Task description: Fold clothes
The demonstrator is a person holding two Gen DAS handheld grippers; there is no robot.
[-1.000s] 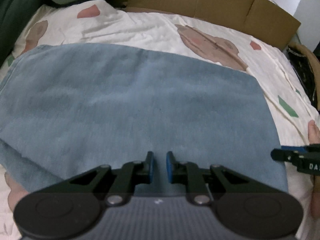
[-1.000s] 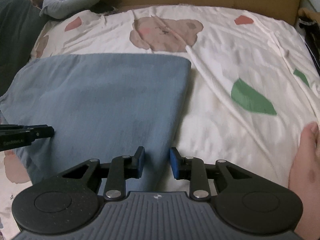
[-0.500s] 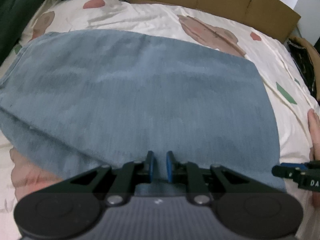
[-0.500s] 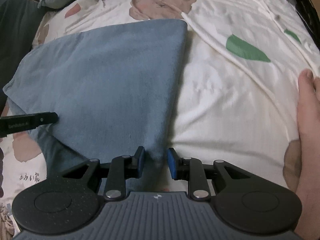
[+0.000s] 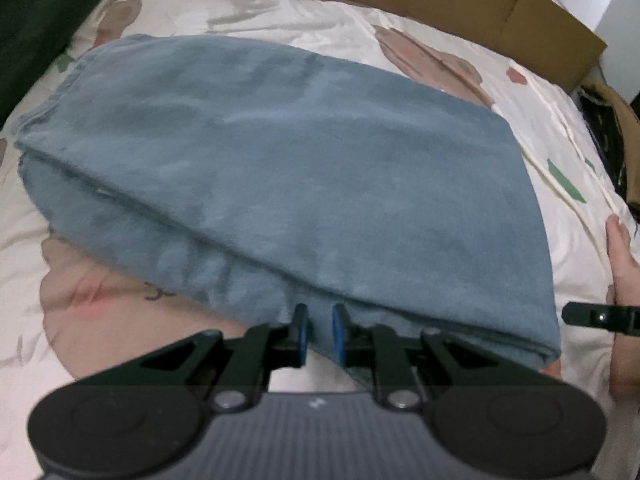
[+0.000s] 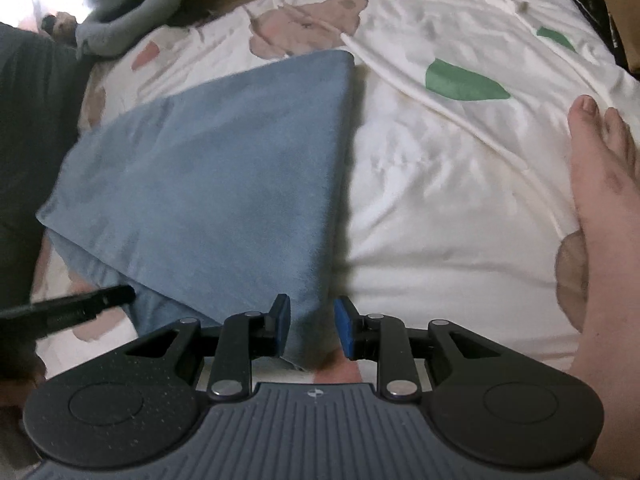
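The blue cloth (image 5: 304,152) lies on the bed, on a cream sheet (image 5: 460,52) printed with brown bears, green leaves and red spots; it is already doubled, the upper layer's edge running slantwise over the lower one on the left. It looks like soft fleece or terry: matte, a little fuzzy, thick enough to hold a rounded fold edge but limp enough to sag wherever it is not supported. I judge it light, not slippery and in no way fragile, so it should drape and drag along rather than keep a shape, and two spaced grips along one edge suit it best. The left claw (image 5: 319,330) is nipped tight on the near hem, a pinch of cloth showing between its blue pads. The right claw (image 6: 312,328) holds the near right corner, where the doubled fabric bunches thicker, so its jaws stand wider apart, with cloth filling the gap between them. The grip at hem and corner seems sound, since the layers are caught together there. At far right a bare foot (image 6: 600,184) rests on the sheet, well clear of the cloth. Behind the bed stands brown cardboard (image 5: 460,4), stiff and flat.
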